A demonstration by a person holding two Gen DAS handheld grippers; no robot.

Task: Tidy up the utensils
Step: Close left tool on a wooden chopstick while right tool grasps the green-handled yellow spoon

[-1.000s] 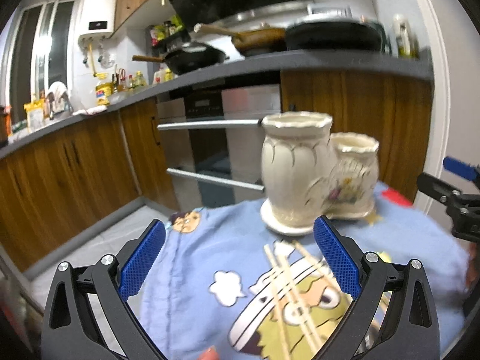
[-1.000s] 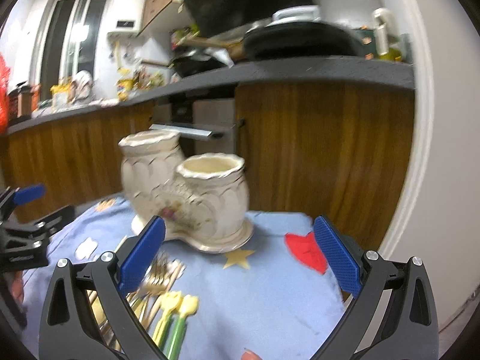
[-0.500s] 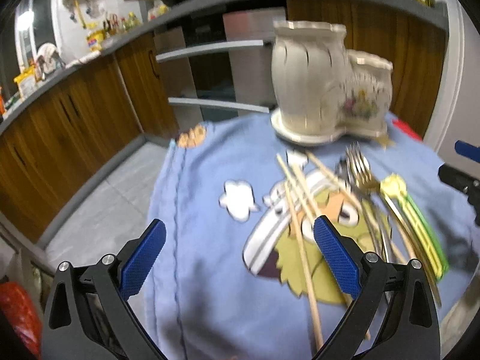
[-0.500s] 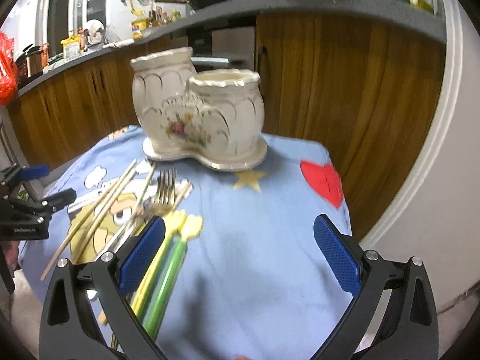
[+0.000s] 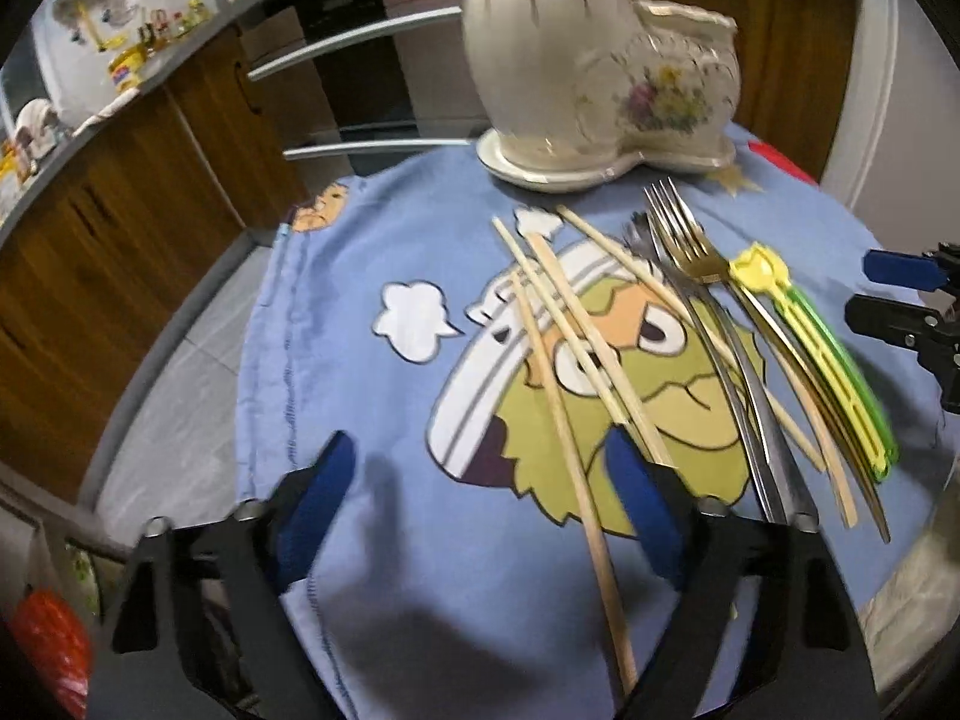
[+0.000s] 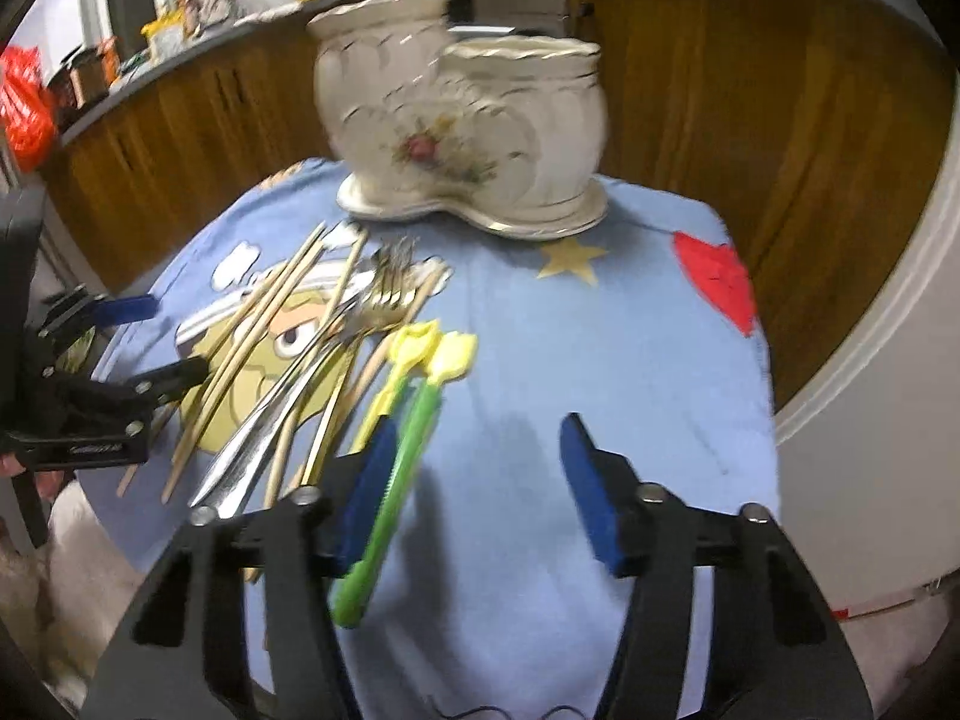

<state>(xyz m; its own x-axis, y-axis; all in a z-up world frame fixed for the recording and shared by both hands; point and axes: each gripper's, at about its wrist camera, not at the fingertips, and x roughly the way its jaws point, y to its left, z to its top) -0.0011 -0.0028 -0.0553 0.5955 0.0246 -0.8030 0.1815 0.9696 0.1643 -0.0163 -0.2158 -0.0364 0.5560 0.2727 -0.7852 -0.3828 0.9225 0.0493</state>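
Note:
A cream ceramic double-pot utensil holder [image 5: 600,78] [image 6: 462,114] stands at the far side of a blue cartoon cloth. Several wooden chopsticks [image 5: 558,324] [image 6: 264,324], gold and silver forks [image 5: 684,240] [image 6: 384,300] and yellow and green plastic utensils [image 5: 810,348] [image 6: 414,390] lie loose in front of it. My left gripper [image 5: 480,504] is open above the cloth, with a chopstick running between its fingers. My right gripper [image 6: 480,492] is open, with the green utensil by its left finger. Neither holds anything.
The blue cloth [image 5: 336,324] [image 6: 600,360] covers a small table with edges close on all sides. Wooden kitchen cabinets [image 5: 120,228] and an oven [image 5: 372,60] stand behind. A white wall [image 6: 888,360] is at the right.
Both grippers have tilted down and drawn back from the holder toward the loose utensils. The right jaws look somewhat narrower than before. Nothing was grasped.

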